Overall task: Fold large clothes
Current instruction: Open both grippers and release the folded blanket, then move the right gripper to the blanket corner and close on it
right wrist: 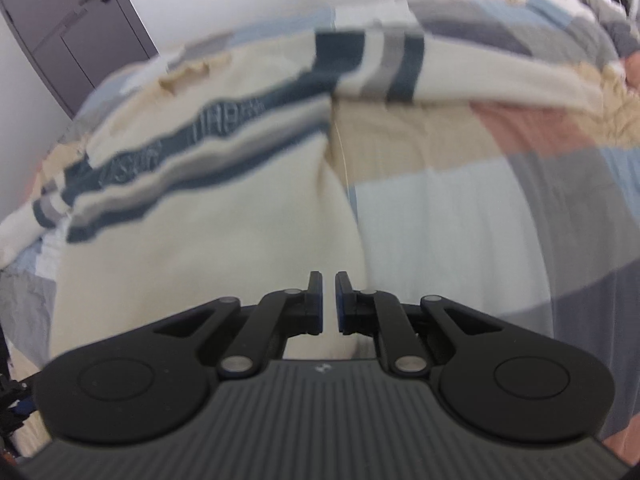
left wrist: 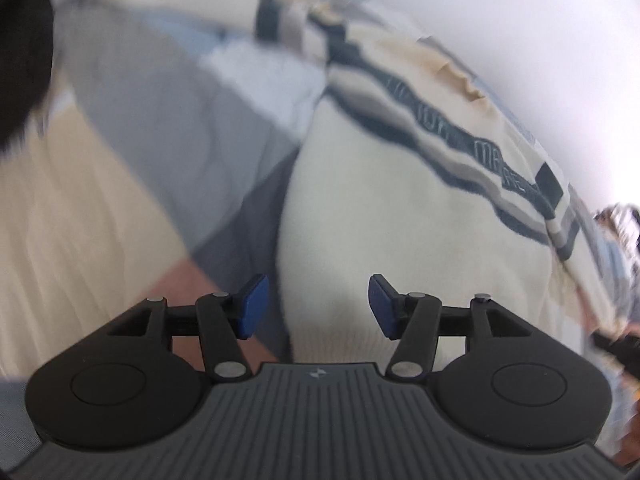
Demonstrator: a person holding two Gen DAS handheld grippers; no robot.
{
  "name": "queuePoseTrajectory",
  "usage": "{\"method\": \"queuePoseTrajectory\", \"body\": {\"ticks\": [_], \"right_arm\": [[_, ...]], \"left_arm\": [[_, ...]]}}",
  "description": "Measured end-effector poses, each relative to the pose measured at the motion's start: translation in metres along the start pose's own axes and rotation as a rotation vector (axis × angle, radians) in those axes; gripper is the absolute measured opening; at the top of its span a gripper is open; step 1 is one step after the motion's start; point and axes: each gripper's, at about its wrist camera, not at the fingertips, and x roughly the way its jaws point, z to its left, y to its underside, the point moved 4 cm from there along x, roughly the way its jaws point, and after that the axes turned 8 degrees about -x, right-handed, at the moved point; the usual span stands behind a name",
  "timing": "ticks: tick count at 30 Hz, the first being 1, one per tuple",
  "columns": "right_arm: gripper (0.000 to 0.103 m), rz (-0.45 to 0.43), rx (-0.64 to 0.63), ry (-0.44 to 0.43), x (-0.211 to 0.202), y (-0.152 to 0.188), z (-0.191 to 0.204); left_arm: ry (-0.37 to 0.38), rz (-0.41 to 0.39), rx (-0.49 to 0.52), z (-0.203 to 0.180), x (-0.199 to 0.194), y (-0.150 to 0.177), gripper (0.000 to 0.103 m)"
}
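Left wrist view, nearest: left gripper [left wrist: 318,306], blue pads [left wrist: 253,306] set well apart, nothing between them, hovering clear above the hem of a cream sweater [left wrist: 360,216]. No cloth touching either pad

Beyond the pads: sweater spread flat on a patchwork bedspread [left wrist: 160,128] of grey, beige, pale blue and terracotta blocks; body of the garment plain cream, crossed farther up by a band of dark teal and grey stripes [left wrist: 460,148] carrying blurred lettering, not legible. Farther still: a striped sleeve [left wrist: 280,20] lying across the bedspread toward the upper middle; a torn-looking tan edge near the shoulder. Farthest: white wall [left wrist: 520,20] at upper right, a dark blurred shape at the upper left corner, not identifiable

Right wrist view, nearest: right gripper [right wrist: 329,304], fingers drawn together with only a thin slit between the pads, gripping nothing, poised over the right lower edge of the sweater [right wrist: 200,240]. Beyond: cream body to the left, bare bedspread [right wrist: 460,220] to the right, the boundary running up from just ahead of the fingertips. Farther: striped chest band [right wrist: 192,140] and a striped sleeve [right wrist: 384,64] stretched rightward across the quilt. Farthest: white wall and a grey door [right wrist: 76,28] with a lever handle at upper left; crumpled bedding at upper right
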Motion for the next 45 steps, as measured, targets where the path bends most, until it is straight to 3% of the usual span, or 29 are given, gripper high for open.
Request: {"method": "queuePoseTrajectory", "body": {"ticks": [6, 9, 18, 23, 27, 28, 30, 31, 35, 39, 45], "right_arm": [[0.011, -0.125, -0.054, -0.059, -0.005, -0.019, 0.026], [0.011, -0.189, -0.105, -0.069, 0.000, -0.022, 0.041], [0.011, -0.284, -0.256, -0.122, 0.034, -0.019, 0.068], [0.011, -0.285, -0.289, -0.096, 0.062, -0.024, 0.075], [0.013, -0.237, -0.306, -0.089, 0.092, -0.028, 0.081], [0.017, -0.216, -0.308, -0.089, 0.099, -0.028, 0.083], [0.046, -0.181, -0.296, -0.097, 0.113, -0.026, 0.084], [0.050, -0.169, -0.295, -0.095, 0.118, -0.024, 0.084], [0.049, -0.106, -0.314, -0.073, 0.138, -0.019, 0.086], [0.050, -0.066, -0.256, -0.100, 0.146, -0.018, 0.080], [0.050, -0.156, -0.065, -0.117, 0.119, -0.045, 0.040]], "left_arm": [[0.026, -0.111, 0.106, -0.040, -0.011, -0.017, 0.064], [0.066, -0.114, 0.138, -0.062, -0.002, -0.023, 0.064], [0.102, -0.130, 0.263, -0.103, 0.071, -0.028, 0.065], [0.109, -0.113, 0.265, -0.100, 0.111, -0.032, 0.065], [0.099, -0.113, 0.309, -0.099, 0.136, -0.032, 0.065], [0.101, -0.100, 0.306, -0.098, 0.142, -0.033, 0.065], [0.107, -0.086, 0.292, -0.094, 0.151, -0.035, 0.065], [0.110, -0.088, 0.291, -0.092, 0.155, -0.035, 0.065], [0.117, -0.092, 0.308, -0.089, 0.163, -0.034, 0.065], [0.117, -0.095, 0.325, -0.089, 0.161, -0.030, 0.066], [0.142, -0.077, 0.277, -0.080, 0.151, -0.028, 0.066]]}}
